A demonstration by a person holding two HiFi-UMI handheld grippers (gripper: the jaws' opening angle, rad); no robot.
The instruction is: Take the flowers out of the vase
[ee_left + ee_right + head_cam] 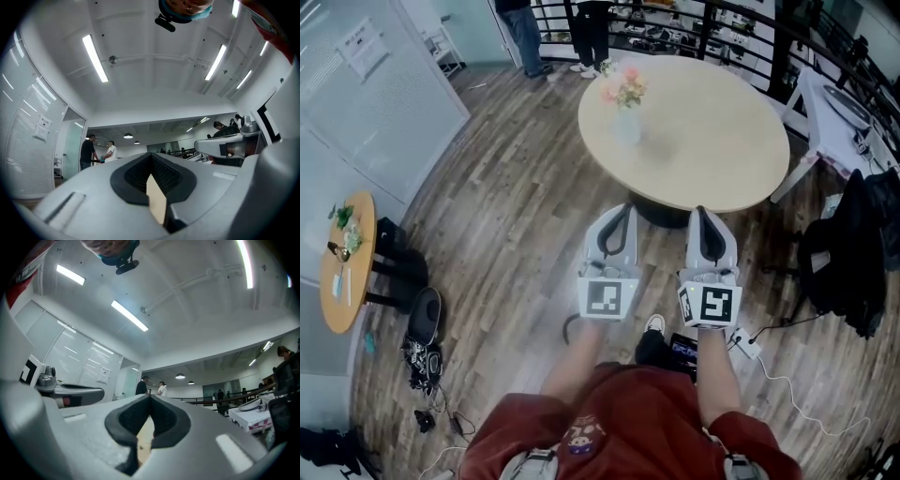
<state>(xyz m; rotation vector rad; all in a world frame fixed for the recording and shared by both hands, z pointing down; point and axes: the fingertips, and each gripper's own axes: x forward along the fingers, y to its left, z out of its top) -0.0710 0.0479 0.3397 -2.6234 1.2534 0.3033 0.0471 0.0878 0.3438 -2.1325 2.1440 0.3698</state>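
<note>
Wood floor (pixel 516 216) lies open around a round table (pixel 722 141).
Flowers (pixel 623 86) stand in a vase (pixel 626 127), seemingly near its far-left edge; left gripper (pixel 622 210) and right gripper (pixel 705 212), clenched empty, hover by the near edge.

Head camera looked steeply down from above, short of the round table (pixel 712 141). Cameras on the left gripper (pixel 617 214) and right gripper (pixel 705 216) sat low near the table's edge, tilted toward the ceiling (pixel 150 56). All three views shared the standing people (pixel 558 37) beyond the table.
</note>
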